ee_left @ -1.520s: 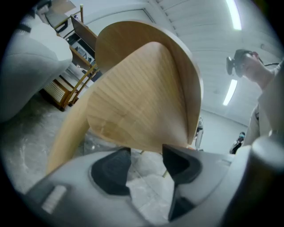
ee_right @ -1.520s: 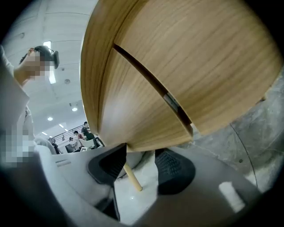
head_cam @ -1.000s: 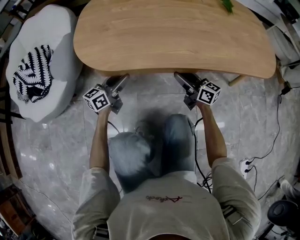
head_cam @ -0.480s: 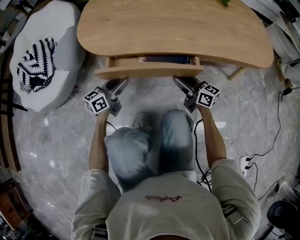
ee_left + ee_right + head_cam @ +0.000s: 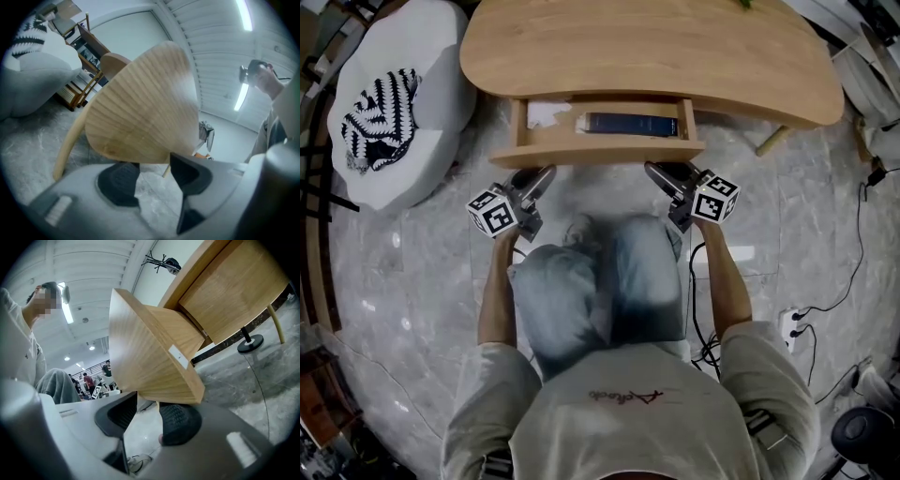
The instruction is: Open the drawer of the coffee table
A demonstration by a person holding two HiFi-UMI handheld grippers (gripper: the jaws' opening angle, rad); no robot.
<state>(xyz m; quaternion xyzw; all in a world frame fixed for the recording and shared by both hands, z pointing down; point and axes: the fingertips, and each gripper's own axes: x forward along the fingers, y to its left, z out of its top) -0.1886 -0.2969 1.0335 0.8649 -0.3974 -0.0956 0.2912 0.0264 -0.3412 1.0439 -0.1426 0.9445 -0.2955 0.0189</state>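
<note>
One second ago the grey, veined stone floor (image 5: 412, 281) showed bare right up to the near edge of the coffee table (image 5: 656, 56). The table's rounded, kidney-shaped top is light wood with a long, smooth grain. Just beside its left end sits a white, soft-looking pouf (image 5: 431, 84) with a black-and-white zigzag knit cloth (image 5: 380, 117) lying on it. The drawer (image 5: 600, 150), of the same wood with a gently curved front, now stands out from under the top toward the person. It is further out than half a second ago and open enough to show its inside.

Both grippers have come back with it. The left gripper (image 5: 539, 176) is at the left part of the drawer front, jaws apart, floor showing between the pads and the front's lower edge at their tips. The right gripper (image 5: 661, 173) is at the right part. Its jaws have just been closing a little yet stand apart, with nothing between the pads and the front's edge just over them.

Inside the drawer lie a flat dark blue oblong (image 5: 630, 124) and, to its left, a white scrap (image 5: 546, 114).
</note>
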